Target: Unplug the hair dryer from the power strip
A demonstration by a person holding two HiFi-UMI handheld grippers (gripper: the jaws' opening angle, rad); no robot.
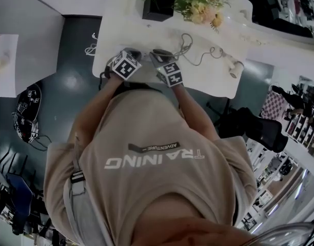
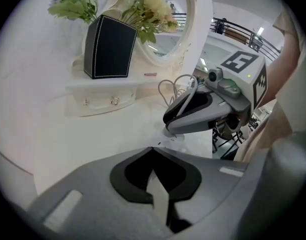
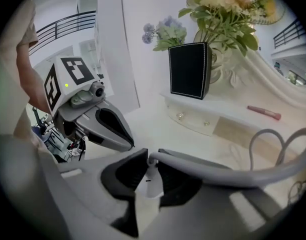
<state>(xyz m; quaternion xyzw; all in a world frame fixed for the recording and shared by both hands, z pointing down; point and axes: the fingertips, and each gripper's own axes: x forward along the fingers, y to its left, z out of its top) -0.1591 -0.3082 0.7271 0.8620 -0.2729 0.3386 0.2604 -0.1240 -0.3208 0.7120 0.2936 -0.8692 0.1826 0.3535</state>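
Since the item at issue is the plug (image 3: 149, 176), I list it first: small, pale and rigid, seated between the pads of the right gripper (image 3: 149, 160), which is clenched on it near the front edge of the white table (image 1: 116, 35). Handling, by my estimate: hard shell, light, smooth enough to slip. It is best held on the body itself, never by the cord (image 3: 228, 171), which is grey and soft and would likely stretch or kink. Orientation: the plug's long axis appears to run down toward the tabletop. The cord leaves it to the right, lying over the right jaw, then loops upward. In the head view it trails rightward to a pale shape at the table's right edge, probably the hair dryer (image 1: 234, 68). Power strip: I cannot make it out for certain beneath the grippers. Left gripper (image 2: 153, 149): tips closed together, just beside the right one. A pale sliver shows low between its pads, and I cannot identify it. Beyond: a black vase (image 3: 189, 70) with flowers (image 3: 228, 9) and an oval mirror (image 2: 190, 29).
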